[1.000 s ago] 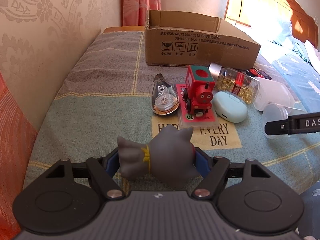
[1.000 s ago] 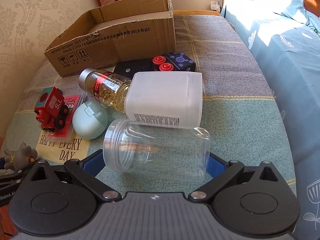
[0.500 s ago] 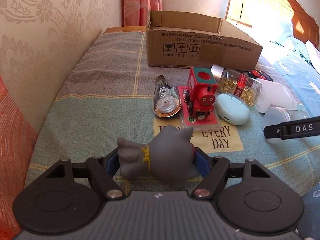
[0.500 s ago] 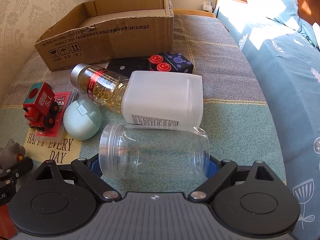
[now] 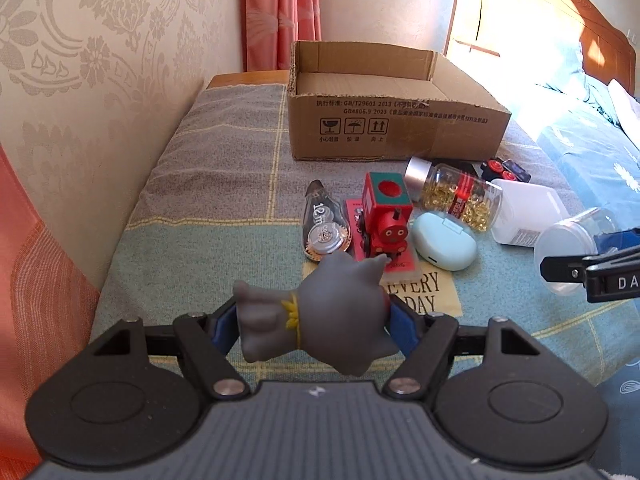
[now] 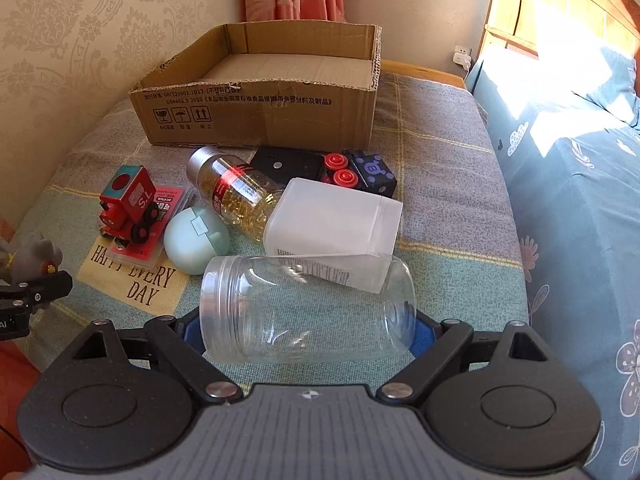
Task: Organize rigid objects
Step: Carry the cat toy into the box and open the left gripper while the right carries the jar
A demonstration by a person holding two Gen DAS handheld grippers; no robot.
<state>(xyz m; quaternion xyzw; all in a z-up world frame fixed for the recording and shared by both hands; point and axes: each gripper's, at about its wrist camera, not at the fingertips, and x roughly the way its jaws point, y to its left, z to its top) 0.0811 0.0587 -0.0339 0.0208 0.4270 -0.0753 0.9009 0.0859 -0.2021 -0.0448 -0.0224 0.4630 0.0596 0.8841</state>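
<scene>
Both grippers have lifted off the blanket (image 5: 208, 208), left gripper (image 5: 314, 326) pinching the grey figurine (image 5: 320, 316), right gripper (image 6: 308, 330) clamping the clear jar (image 6: 308, 310) — carry level over the cardboard box (image 6: 260, 116) before releasing.

Home bedroom: bed (image 6: 568, 184), headboard (image 5: 600, 48), curtain (image 5: 282, 12).

One cardboard box (image 6: 260, 92); one red toy train (image 6: 128, 204); one grey figurine (image 5: 320, 312); one capsule bottle (image 6: 236, 192); two empty plastic jars: clear (image 6: 304, 312), frosted (image 6: 336, 224); one mint case (image 6: 196, 240); one correction tape (image 5: 324, 224).
</scene>
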